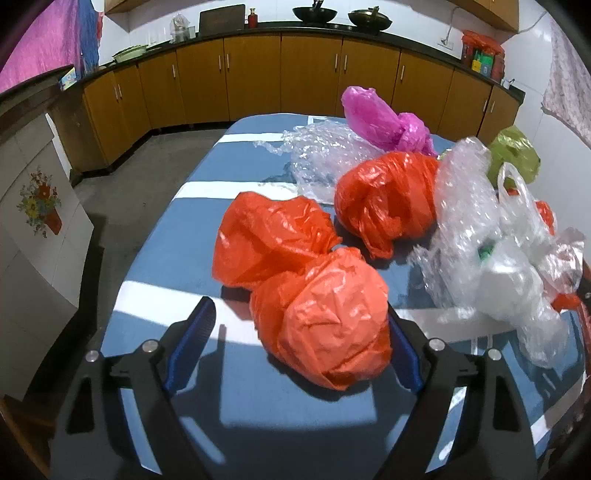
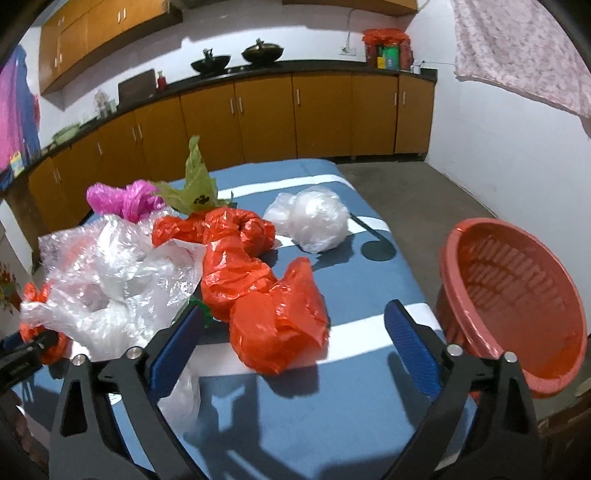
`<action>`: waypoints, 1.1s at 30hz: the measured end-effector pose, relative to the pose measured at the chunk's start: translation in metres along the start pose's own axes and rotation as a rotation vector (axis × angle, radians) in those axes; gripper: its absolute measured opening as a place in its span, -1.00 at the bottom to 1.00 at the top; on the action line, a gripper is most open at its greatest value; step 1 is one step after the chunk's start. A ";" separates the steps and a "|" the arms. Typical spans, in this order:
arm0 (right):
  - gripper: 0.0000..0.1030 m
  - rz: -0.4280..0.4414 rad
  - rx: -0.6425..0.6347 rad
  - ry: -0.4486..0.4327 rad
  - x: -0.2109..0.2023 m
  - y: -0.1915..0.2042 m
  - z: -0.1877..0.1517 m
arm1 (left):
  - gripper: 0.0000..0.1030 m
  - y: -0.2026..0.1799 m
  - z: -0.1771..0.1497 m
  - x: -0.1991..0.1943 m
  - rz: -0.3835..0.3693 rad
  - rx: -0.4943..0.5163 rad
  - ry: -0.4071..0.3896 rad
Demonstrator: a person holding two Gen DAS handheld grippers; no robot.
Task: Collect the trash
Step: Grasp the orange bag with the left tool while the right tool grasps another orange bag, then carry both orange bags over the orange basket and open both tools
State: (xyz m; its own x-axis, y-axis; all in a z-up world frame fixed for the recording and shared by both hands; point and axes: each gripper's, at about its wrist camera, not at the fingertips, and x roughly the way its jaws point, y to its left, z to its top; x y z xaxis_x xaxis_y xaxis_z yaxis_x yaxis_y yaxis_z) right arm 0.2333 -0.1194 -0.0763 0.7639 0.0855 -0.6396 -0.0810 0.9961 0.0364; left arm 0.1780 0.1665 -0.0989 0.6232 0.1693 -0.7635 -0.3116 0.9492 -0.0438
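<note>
Left tongs (image 1: pixel 301 345) — perhaps touching — orange bag (image 1: pixel 321 321)

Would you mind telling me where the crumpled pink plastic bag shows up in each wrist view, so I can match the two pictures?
Left wrist view: the pink bag lies at the far end of the blue table, upper right of centre, behind an orange bag.
Right wrist view: the pink bag sits at the upper left, beside a green bag.
Shared landmark: the two dark woks on the kitchen counter.
</note>
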 end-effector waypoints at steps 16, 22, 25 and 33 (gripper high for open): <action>0.05 0.034 -0.024 0.118 0.036 0.010 0.005 | 0.20 0.007 0.022 0.035 -0.047 -0.019 0.077; -0.14 0.046 0.003 0.101 0.027 0.002 0.002 | 0.03 0.010 0.025 0.030 -0.066 -0.013 0.057; -0.22 0.046 0.012 0.092 0.021 -0.002 0.000 | -0.02 0.010 0.024 0.024 -0.080 -0.008 0.040; -0.30 0.031 0.045 0.062 0.004 -0.020 -0.007 | -0.06 0.005 0.021 -0.003 -0.122 0.034 -0.032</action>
State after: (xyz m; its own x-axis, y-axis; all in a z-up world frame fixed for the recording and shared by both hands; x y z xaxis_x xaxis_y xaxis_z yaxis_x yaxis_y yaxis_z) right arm 0.2335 -0.1391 -0.0846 0.7203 0.1163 -0.6839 -0.0739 0.9931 0.0910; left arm 0.1898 0.1759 -0.0829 0.6774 0.0598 -0.7332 -0.2079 0.9716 -0.1128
